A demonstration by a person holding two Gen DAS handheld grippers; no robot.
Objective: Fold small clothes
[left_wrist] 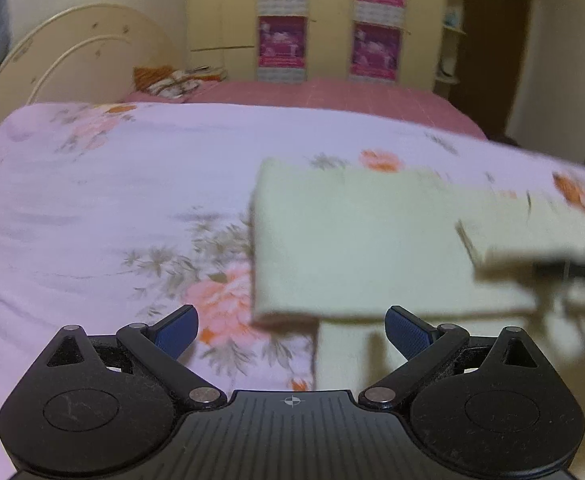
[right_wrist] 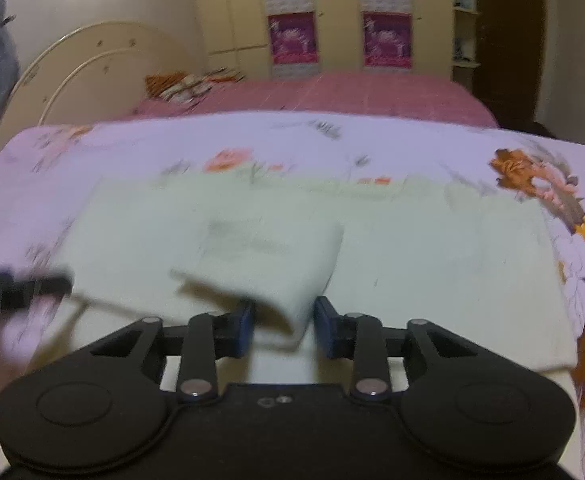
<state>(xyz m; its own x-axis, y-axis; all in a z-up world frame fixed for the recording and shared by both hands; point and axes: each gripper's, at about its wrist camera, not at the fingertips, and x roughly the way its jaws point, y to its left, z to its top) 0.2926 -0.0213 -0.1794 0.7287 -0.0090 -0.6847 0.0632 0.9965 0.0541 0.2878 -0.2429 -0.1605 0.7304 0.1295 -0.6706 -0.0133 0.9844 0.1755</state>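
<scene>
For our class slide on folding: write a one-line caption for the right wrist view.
Right gripper lifting a fold of the pale cloth over the floral bedsheet.

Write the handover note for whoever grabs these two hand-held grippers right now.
Left hand-held gripper: jaws wide open, nothing between them, above the near left edge of the pale cloth.
Right hand-held gripper: jaws partly closed around a raised fold of the cloth; the pads do not visibly press it.
The cloth lies on the floral sheet.
Done: cloth partly folded, one flap lifted.
Left: secure the flap, lay it over, flatten the fold.
</scene>
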